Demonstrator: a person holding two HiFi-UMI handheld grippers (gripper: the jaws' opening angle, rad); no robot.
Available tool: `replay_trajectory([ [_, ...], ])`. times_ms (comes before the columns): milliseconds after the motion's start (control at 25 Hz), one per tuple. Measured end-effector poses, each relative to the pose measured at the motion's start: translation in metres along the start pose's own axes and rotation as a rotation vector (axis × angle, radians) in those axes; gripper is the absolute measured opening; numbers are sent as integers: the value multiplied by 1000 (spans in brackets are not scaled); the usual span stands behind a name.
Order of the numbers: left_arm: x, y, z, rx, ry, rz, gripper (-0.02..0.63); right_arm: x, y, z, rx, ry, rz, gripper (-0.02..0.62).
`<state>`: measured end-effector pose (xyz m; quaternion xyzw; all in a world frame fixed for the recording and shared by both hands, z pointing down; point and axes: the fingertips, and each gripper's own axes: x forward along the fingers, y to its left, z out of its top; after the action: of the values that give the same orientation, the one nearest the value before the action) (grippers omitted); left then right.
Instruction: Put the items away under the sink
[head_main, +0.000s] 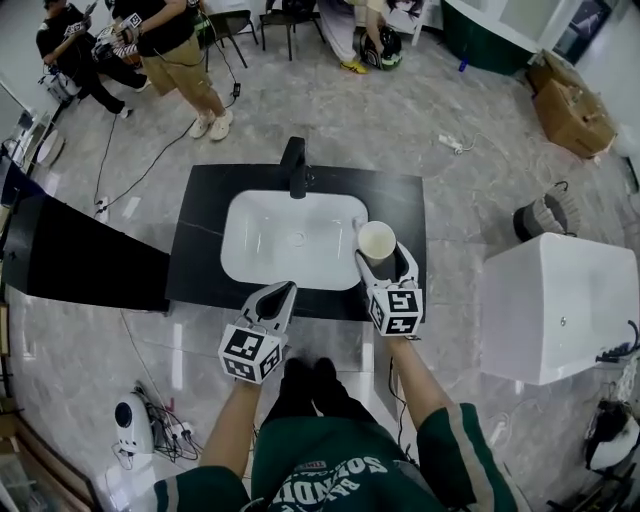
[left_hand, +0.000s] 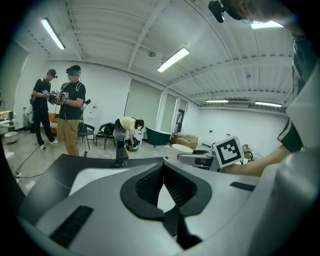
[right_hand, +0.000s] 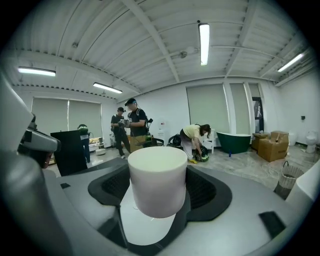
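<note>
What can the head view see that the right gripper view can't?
Only the head view looks down on the whole white sink, its black faucet and the person's own green shirt. Only the right gripper view shows the ceiling lights and the cup's side up close. Both show the white cup held in the right gripper, and other people further back in the room.
</note>
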<state>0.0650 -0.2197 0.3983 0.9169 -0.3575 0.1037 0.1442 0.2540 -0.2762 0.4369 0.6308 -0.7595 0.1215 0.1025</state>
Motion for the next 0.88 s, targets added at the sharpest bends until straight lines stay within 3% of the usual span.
replay_trajectory([
  [280,-31,4,-1,2,-18,52,11,-14,42,5,-25,-11,73,344],
  [880,-139,-9,-62,-35,-40,119,11,-94,164,-36,-69,-5,192,344],
])
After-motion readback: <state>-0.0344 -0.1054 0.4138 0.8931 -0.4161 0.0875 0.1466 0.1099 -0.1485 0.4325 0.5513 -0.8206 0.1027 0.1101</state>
